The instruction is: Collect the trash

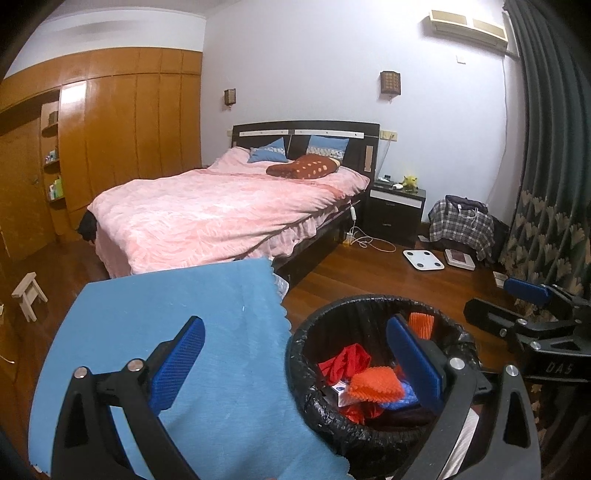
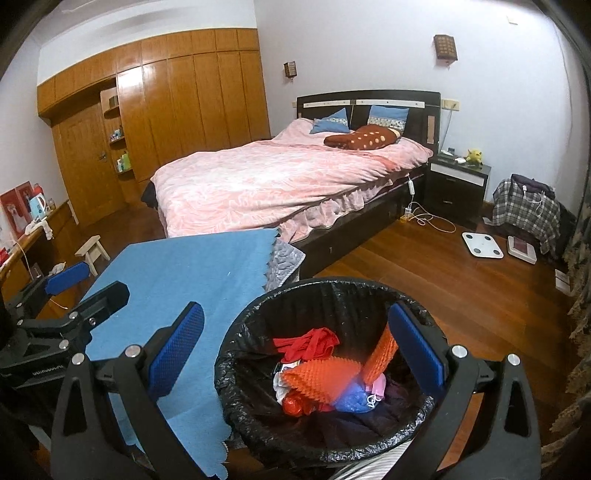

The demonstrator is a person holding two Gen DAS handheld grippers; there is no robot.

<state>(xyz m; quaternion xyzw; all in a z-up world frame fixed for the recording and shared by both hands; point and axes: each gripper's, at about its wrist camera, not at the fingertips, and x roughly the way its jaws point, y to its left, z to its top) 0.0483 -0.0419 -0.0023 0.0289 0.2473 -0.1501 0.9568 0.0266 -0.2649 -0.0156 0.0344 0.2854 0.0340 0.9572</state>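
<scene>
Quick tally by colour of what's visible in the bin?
In the trash bin, as far as visible:
Orange bumpy pieces: 2
Red crumpled items: 2
Blue wad: 1
Pink/white scraps: 1
Total: 6; anything buried underneath can't be counted.

Bedroom in a private home. Double bed (image 2: 280, 177) with dark headboard (image 2: 369, 101), pink quilt, two blue pillows (image 2: 330, 125) and a brown dotted cushion (image 2: 364, 139). Dark nightstand (image 2: 456, 184) just beside the head end, a yellow plush toy (image 2: 474, 156) on its top. Built-in wooden wardrobe (image 2: 177, 107) along the far wall, with corner shelves of toiletry bottles (image 2: 123, 160). Wall lamps (image 2: 446, 47) above the headboard; air conditioner (image 1: 469, 27) high on the wall; dark patterned curtain (image 1: 546, 192). Wooden floor (image 2: 424, 273) carrying a white bathroom scale (image 2: 482, 244), charger cable (image 2: 428, 218), a small wooden stool (image 2: 92, 253) and plaid clothing heaped (image 2: 526, 210) near the corner.
</scene>
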